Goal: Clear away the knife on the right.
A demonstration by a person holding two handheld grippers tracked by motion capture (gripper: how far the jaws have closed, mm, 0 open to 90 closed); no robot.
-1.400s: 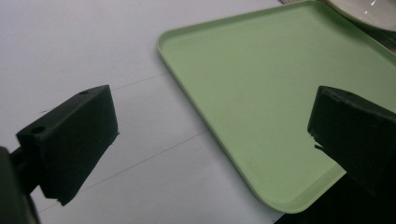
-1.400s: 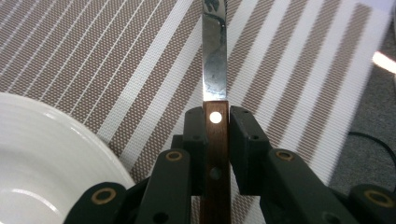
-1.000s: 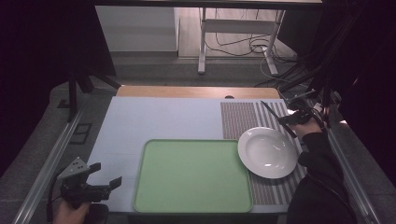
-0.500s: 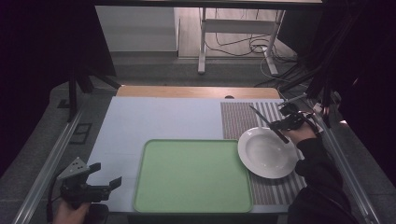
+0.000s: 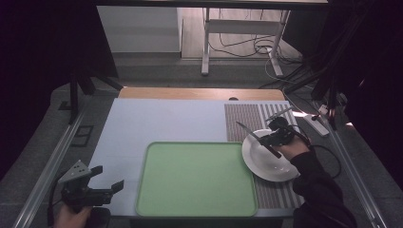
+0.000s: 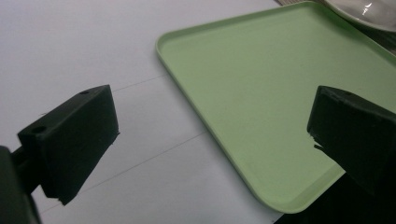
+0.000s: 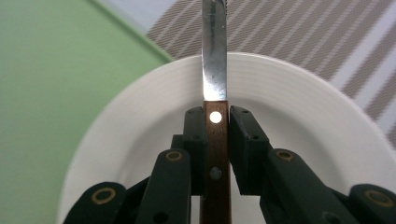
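Observation:
My right gripper (image 5: 267,141) is shut on the wooden handle of a table knife (image 5: 247,130). It hangs over the white plate (image 5: 266,164), which lies on the striped mat (image 5: 242,118). In the right gripper view the jaws clamp the handle (image 7: 215,154) from both sides. The steel blade (image 7: 214,56) points away across the plate (image 7: 308,126) toward the mat (image 7: 299,37). The green tray (image 5: 197,178) lies in the middle, left of the plate. My left gripper (image 5: 107,183) rests open at the table's near left corner, its jaws (image 6: 212,135) wide apart with nothing between them.
The plate's rim (image 6: 364,9) touches or slightly overlaps the tray's right edge (image 6: 261,93). A pale blue table surface (image 5: 161,123) stretches behind and left of the tray. Metal rails (image 5: 52,161) run along both table sides. Cables and a desk frame (image 5: 237,42) lie on the floor beyond.
My right gripper has carried the knife leftward and nearer, from beyond the plate's far right rim to over the plate. The left gripper has stayed put.

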